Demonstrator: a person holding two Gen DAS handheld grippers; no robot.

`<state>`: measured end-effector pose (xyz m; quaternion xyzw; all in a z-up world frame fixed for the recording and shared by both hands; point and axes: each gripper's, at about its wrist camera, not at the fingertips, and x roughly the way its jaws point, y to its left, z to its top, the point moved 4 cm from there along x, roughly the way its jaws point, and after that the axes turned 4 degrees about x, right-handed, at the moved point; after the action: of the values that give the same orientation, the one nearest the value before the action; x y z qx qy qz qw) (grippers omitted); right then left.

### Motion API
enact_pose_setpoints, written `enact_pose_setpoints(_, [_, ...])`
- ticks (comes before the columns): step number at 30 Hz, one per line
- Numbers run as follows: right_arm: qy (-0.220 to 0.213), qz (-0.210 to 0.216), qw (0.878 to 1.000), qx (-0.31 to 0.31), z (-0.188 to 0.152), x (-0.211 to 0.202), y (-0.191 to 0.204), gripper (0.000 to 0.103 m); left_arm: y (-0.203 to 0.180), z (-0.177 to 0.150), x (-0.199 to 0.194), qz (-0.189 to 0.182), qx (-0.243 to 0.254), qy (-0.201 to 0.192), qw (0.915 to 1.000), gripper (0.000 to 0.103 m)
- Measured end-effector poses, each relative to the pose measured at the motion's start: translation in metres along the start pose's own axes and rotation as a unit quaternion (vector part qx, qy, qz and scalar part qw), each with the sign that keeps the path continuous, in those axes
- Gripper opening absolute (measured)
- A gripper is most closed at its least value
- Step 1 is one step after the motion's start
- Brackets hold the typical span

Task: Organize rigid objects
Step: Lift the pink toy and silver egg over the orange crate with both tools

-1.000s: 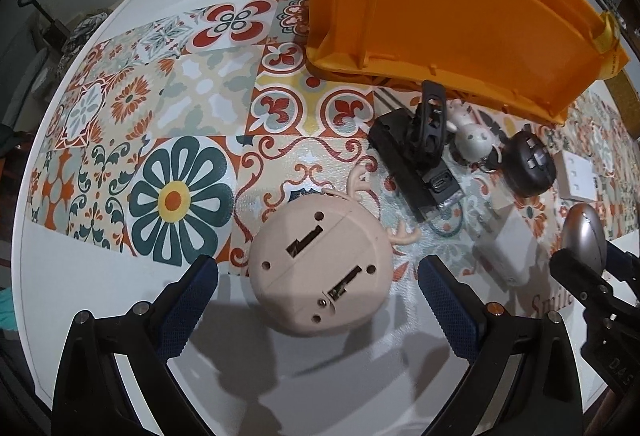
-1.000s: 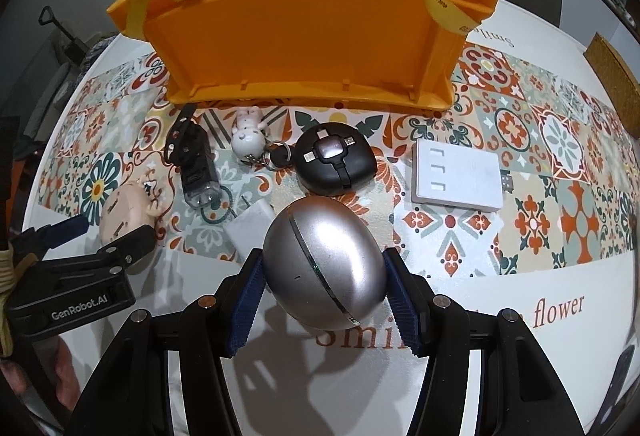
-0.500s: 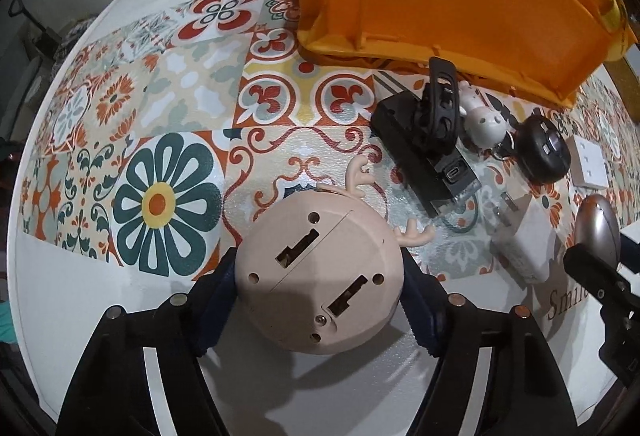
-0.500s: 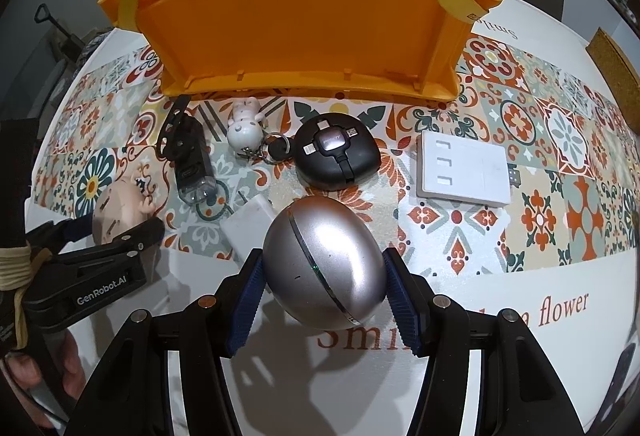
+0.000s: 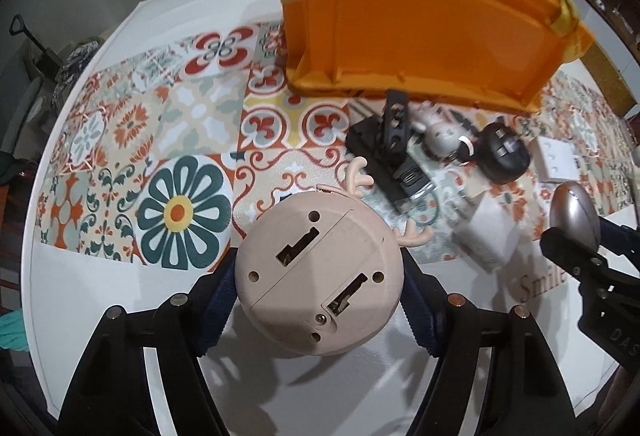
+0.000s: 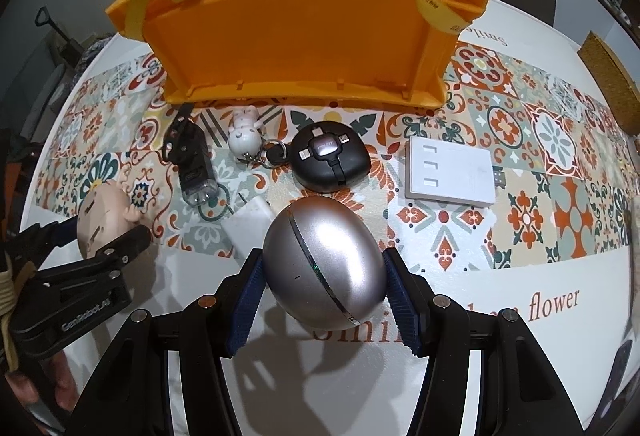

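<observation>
The left claw (image 5: 318,300) pinches the pink antlered toy (image 5: 320,270) by its round base, just above the worktop (image 5: 100,296); the right claw (image 6: 322,294) pinches the silver egg-shaped case (image 6: 324,262); the orange basket (image 6: 296,35) stands behind a row of small gadgets.

Left gripper (image 5: 320,300): black plastic frame, ribbed navy pads, brass-toned screw heads; white "GenRobot.AI" lettering on its side, tan cord wound round the handle, bare fingers (image 6: 60,392) below. Right gripper (image 6: 322,296): same black frame, ribbed blue pads.
</observation>
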<state>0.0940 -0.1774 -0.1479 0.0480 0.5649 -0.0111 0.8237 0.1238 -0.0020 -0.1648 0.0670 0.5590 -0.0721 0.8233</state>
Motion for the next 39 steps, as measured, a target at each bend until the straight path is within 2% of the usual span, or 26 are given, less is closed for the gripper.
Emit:
enact_pose_setpoints(16, [-0.079, 0.005, 0.997, 0.000, 0.014, -0.059, 0.001, 0.058, -0.017, 0.020, -0.072, -0.015, 0.014, -0.079, 0.9966, 0.074])
enact_pose_setpoints(22, [-0.105, 0.009, 0.994, 0.004, 0.021, -0.077, 0.002, 0.058, -0.019, 0.035, -0.094, -0.009, 0.023, -0.110, 0.9936, 0.074])
enact_pose_setpoints(32, [-0.131, 0.010, 0.991, 0.003, 0.042, -0.096, 0.003, 0.058, -0.020, 0.060, -0.112, -0.027, 0.026, -0.138, 0.9898, 0.074])
enact_pose_setpoints(39, [-0.140, 0.030, 0.990, 0.013, 0.065, -0.104, 0.002, 0.058, -0.016, 0.085, -0.120, -0.036, 0.024, -0.150, 0.9878, 0.074])
